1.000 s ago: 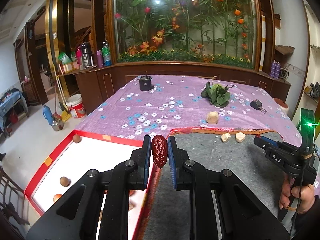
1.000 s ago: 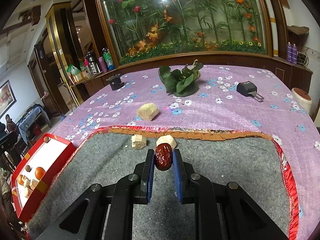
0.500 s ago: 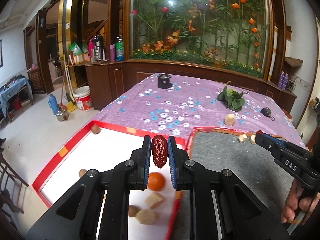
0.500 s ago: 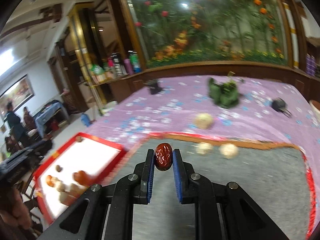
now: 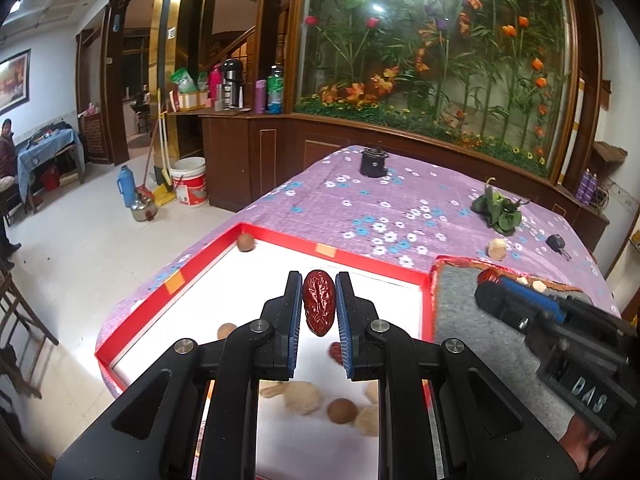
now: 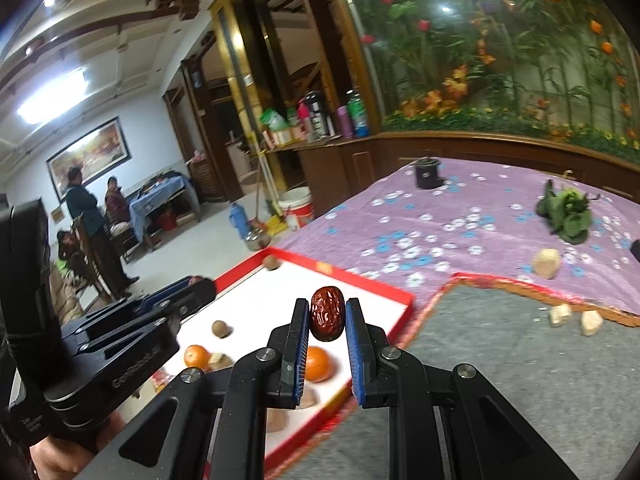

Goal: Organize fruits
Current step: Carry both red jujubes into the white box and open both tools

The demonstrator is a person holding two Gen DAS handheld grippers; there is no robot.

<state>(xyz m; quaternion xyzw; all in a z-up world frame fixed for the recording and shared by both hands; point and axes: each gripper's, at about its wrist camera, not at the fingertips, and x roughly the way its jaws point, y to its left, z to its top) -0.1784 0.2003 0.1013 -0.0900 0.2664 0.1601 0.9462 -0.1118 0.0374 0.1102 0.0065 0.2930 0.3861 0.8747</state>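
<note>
My left gripper [image 5: 319,312] is shut on a red date [image 5: 319,307] and holds it above the white floor of the red-rimmed tray [image 5: 360,268]. My right gripper [image 6: 327,320] is shut on another red date [image 6: 327,313] over the tray's right edge [image 6: 394,286]. The tray holds oranges [image 6: 317,363], brown round fruits [image 5: 342,411] and pale lumps [image 5: 303,397]. The right gripper shows in the left wrist view [image 5: 486,278], and the left one in the right wrist view [image 6: 196,282].
A grey felt mat [image 6: 520,380] with a red border lies right of the tray, with two pale chunks [image 6: 591,323] on it. On the purple flowered cloth [image 5: 400,208] are a pale lump [image 5: 497,248], green leaves [image 5: 498,212], a black pot [image 5: 374,163] and a black key fob [image 5: 557,243].
Both grippers have swung left from the grey mat to the red tray, each still holding its date. The tray's fruits now show below the fingers.
</note>
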